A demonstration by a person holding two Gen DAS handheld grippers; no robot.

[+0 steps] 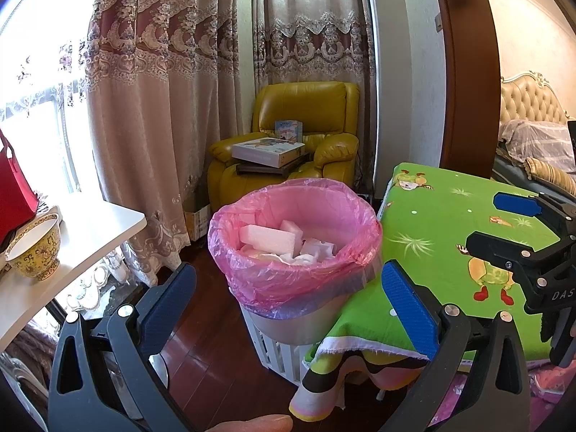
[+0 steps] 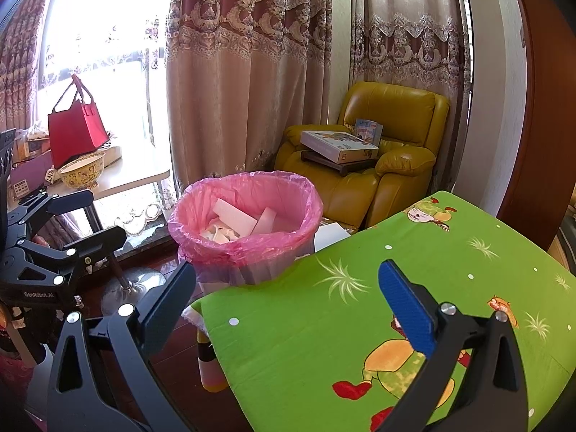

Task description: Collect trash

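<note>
A trash bin lined with a pink bag [image 1: 298, 270] [image 2: 248, 248] stands beside the green table. White foam blocks [image 1: 268, 239] [image 2: 234, 216] and crumpled paper [image 1: 306, 257] lie inside it. My left gripper [image 1: 288, 298] is open just short of the bin, with nothing between its blue pads. My right gripper [image 2: 288, 298] is open over the green tablecloth [image 2: 360, 306], empty too. The right gripper [image 1: 504, 226] also shows at the right edge of the left wrist view, and the left gripper [image 2: 79, 216] at the left edge of the right wrist view.
A white side table [image 1: 90, 237] at the left holds a yellow patterned bowl [image 1: 36, 248] and a red bag [image 2: 75, 129]. A yellow armchair [image 1: 288, 151] with boxes on it stands behind the bin, against curtains. A bed [image 1: 532, 144] lies at far right. The floor is dark wood.
</note>
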